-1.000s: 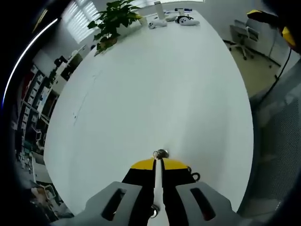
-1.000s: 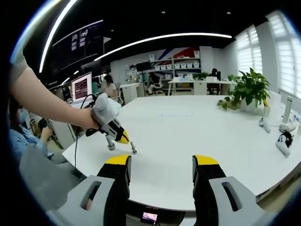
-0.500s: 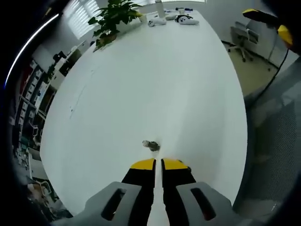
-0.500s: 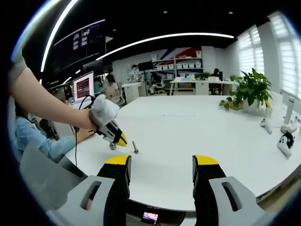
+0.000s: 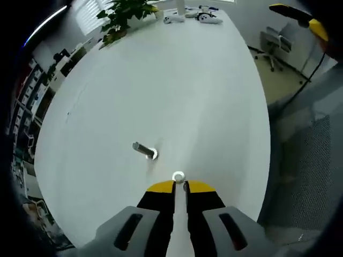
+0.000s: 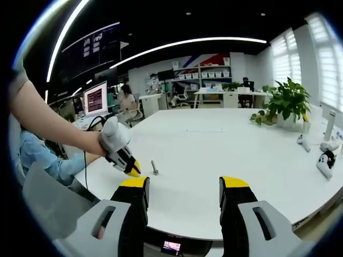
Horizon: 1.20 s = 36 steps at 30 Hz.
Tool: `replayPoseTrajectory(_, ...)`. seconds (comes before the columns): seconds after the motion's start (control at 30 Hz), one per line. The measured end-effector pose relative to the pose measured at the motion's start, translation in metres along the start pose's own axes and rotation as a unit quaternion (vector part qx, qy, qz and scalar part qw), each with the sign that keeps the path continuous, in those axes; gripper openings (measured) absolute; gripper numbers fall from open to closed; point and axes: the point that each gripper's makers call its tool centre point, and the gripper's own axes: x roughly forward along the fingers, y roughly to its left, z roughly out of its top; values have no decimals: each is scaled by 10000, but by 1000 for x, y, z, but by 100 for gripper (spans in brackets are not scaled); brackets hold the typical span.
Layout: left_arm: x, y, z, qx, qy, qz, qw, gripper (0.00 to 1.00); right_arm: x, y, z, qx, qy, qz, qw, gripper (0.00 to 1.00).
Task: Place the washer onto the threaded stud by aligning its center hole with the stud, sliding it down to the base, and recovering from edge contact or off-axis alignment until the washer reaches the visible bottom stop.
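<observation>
White oval table point(image 5: 177, 80) in open office; plant point(image 6: 288, 101) far right. Stud point(image 5: 143, 150) upright on table. Washer point(image 5: 178, 176) at left gripper point(image 5: 179, 186) tips, jaws near-clenched on it. Left gripper withdrawn from stud since earlier frame. Right gripper point(image 6: 183, 188) released, hovering near edge.

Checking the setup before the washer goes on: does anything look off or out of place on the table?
Nothing stands out. The threaded stud stands upright on the white table. The washer sits at the tips of the left claw, apart from the stud and not yet on it.
</observation>
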Motion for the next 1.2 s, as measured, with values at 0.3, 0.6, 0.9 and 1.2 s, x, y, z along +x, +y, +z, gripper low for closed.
replayPoseTrajectory(0.3, 8, -16, -12, -46, 218, -246, 9994, 5, 0, 0, 1, 29, -19, 8, 10000, 55)
replayPoseTrajectory(0.6, 20, -22, -15, -32, 395, -371, 9985, 5, 0, -1, 0, 64, -21, 5, 10000, 55)
replayPoseTrajectory(0.9, 23, -21, -20, 19, 600, -407, 9974, 5, 0, -2, 0, 79, -15, -4, 10000, 55)
replayPoseTrajectory(1.2, 23, -21, -19, -48, 698, -372, 9969, 5, 0, -1, 0, 63, -9, 10, 10000, 55)
